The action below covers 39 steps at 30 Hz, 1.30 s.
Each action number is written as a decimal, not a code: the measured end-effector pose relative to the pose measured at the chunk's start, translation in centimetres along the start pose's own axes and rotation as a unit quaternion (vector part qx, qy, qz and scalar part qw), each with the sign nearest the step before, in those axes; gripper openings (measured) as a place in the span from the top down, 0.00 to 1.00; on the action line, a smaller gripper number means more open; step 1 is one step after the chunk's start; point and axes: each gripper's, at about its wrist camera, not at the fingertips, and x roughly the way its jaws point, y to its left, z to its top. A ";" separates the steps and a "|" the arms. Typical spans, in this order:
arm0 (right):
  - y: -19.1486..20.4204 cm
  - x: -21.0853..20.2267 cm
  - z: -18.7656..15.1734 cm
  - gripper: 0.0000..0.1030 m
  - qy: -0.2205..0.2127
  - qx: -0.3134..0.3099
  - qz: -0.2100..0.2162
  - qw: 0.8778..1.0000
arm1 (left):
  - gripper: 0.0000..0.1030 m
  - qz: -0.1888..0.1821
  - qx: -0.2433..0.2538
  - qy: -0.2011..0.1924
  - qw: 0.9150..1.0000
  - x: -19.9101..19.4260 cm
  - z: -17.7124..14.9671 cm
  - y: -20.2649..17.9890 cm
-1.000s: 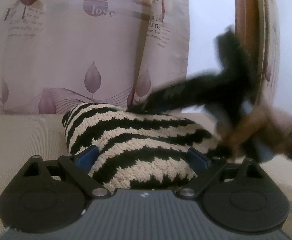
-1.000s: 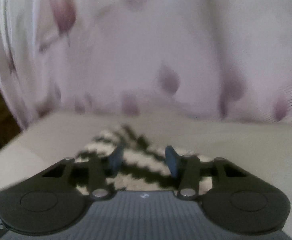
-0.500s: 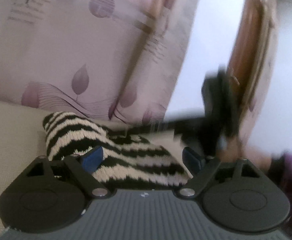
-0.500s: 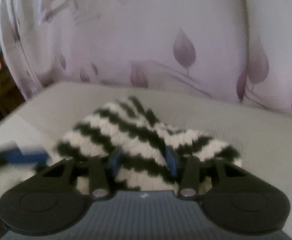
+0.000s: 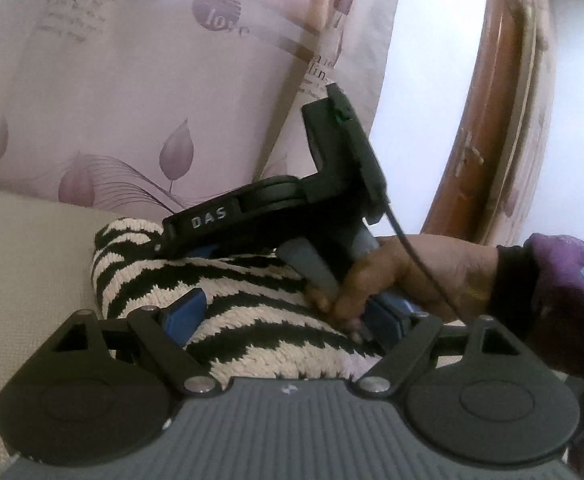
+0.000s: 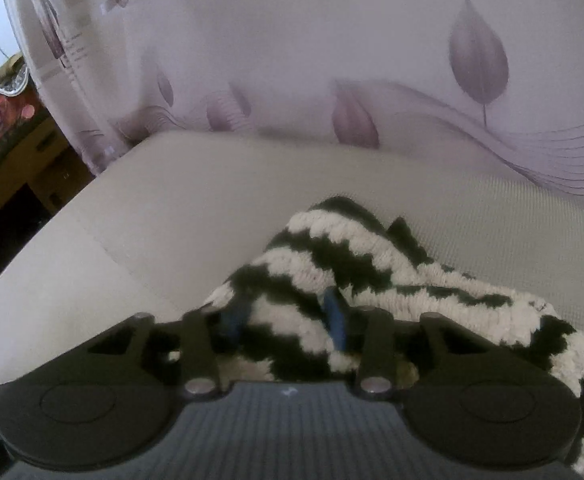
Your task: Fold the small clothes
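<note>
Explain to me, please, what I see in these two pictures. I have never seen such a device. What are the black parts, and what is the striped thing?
There is no robot here. A person holds a tool in each hand: a gripper with two blue-padded fingers and a camera looking along them. One picture comes from the left gripper, the other from the right gripper. The left view also shows the person's hand holding the right tool. A striped knitted garment lies on a beige cushion, before a curtain. The left jaws have just closed a little and stand wide around it, not gripping. The right jaws have just been closing and appear to pinch a fold.
</note>
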 end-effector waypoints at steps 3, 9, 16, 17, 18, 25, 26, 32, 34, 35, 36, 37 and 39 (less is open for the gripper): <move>-1.3 -2.1 0.5 0.54 -0.010 0.038 0.015 0.999 | 0.18 -0.001 0.022 0.000 1.000 0.2 -0.2 -0.7; -1.6 -11.9 -3.7 0.48 -0.114 0.056 -0.011 0.992 | 0.17 -0.004 0.018 -0.001 1.000 0.3 -0.1 -0.4; 0.1 -12.5 -14.0 0.50 -0.091 -0.022 -0.131 0.987 | 0.17 -0.006 0.025 0.004 1.000 -0.3 -0.4 -0.8; -0.3 -12.6 -15.0 0.50 -0.109 -0.005 -0.125 0.986 | 0.17 -0.005 0.028 0.004 1.000 -0.3 -0.5 -0.9; -0.6 -12.6 -15.4 0.50 -0.121 0.006 -0.119 0.985 | 0.17 -0.002 0.031 0.004 0.999 -0.3 -0.6 -1.0; -0.4 -16.4 -14.9 0.46 -0.199 0.073 -0.110 0.971 | 0.02 0.008 0.032 -0.014 0.999 -1.0 -0.8 -1.2; 0.3 -16.9 -15.2 0.46 -0.206 0.056 -0.116 0.970 | 0.00 0.018 0.039 -0.016 0.999 -1.0 -0.9 -1.5; 0.6 -13.4 -18.3 0.45 -0.146 0.024 -0.177 0.973 | 0.00 0.061 0.077 0.001 0.995 -0.2 -0.9 -2.7; 0.4 -13.4 -18.6 0.32 -0.153 0.036 -0.192 0.969 | 0.00 0.070 0.085 0.004 0.994 0.0 -0.9 -3.0; 0.3 -13.3 -18.7 0.30 -0.152 0.038 -0.195 0.968 | 0.00 0.075 0.088 0.006 0.993 0.0 -0.9 -3.1; 0.0 -13.3 -18.8 0.26 -0.151 0.046 -0.195 0.968 | 0.00 0.080 0.089 0.007 0.993 0.1 -0.9 -3.1; -0.2 -13.4 -18.9 0.20 -0.149 0.052 -0.198 0.967 | 0.00 0.082 0.091 0.008 0.992 0.1 -1.0 -3.2; -0.6 -13.3 -18.7 0.16 -0.146 0.062 -0.197 0.968 | 0.00 0.088 0.095 0.010 0.991 0.2 -1.0 -3.3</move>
